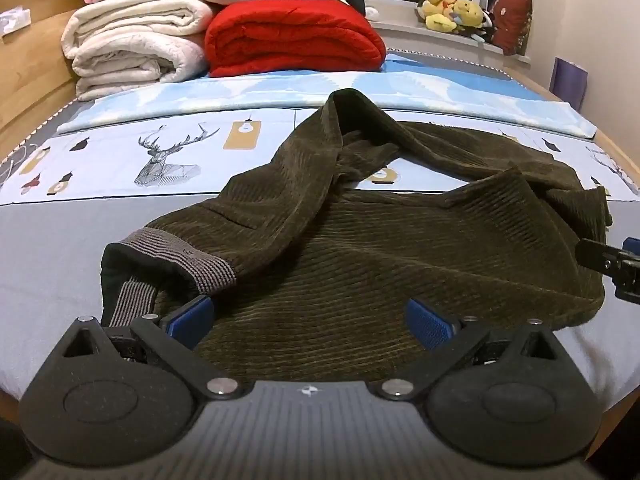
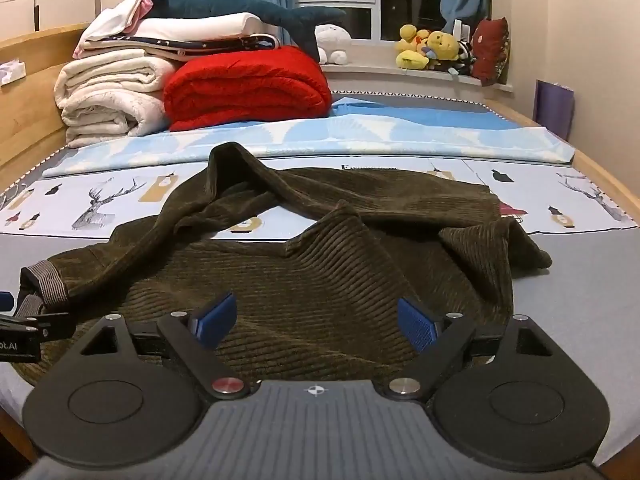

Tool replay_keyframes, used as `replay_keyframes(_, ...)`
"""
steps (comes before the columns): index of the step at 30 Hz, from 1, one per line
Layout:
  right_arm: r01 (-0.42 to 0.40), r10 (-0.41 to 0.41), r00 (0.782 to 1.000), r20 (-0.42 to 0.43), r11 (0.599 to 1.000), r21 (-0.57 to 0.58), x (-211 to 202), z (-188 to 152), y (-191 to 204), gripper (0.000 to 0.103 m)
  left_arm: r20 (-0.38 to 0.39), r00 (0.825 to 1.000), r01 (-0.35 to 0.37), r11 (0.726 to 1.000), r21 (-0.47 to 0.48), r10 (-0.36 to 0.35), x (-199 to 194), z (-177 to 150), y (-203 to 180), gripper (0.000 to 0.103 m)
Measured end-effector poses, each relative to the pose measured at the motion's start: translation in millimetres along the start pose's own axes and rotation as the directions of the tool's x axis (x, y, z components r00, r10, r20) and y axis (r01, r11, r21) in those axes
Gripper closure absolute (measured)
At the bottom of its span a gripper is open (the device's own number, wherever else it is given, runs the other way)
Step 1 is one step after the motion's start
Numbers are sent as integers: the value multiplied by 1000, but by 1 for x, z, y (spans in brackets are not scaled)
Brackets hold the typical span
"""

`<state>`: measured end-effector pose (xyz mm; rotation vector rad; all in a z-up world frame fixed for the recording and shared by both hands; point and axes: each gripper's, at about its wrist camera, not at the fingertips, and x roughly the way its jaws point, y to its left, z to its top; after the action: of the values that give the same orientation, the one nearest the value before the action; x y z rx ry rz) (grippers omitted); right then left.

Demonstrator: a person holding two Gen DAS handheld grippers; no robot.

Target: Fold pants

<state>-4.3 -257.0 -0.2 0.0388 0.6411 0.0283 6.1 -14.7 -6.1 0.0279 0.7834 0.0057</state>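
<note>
Lying crumpled across the grey-and-blue printed bed sheet point(image 1: 100, 168) are the dark olive corduroy pants point(image 1: 360, 240), legs twisted towards the folded red quilted blanket point(image 1: 292, 36) and cream fleece blankets point(image 1: 132, 40). Near the grey ribbed waistband point(image 1: 180, 256), the left hand-held gripper point(image 1: 312, 320) hovers with blue pads spread wide, gripping nothing. Just beside it, the right hand-held gripper point(image 2: 316, 320) is likewise wide open over the cloth, empty.

Bare bed sheet point(image 2: 580, 280) flanks the crumpled pants point(image 2: 320, 272); stacked blankets point(image 2: 240, 88) block the far-left corner.
</note>
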Motion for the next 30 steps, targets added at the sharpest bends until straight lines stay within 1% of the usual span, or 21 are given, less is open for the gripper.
replay_keyframes(13,13,-13,1000,-19,1000,-11,5,2,3,15,-4,1000,1,1000,-7,-1,1,0,1,1)
replay_keyframes(30,0,-1,1000,-25,1000,-17,5,3,3,15,-6,1000,3,1000,-6,-3,1,1,1,1)
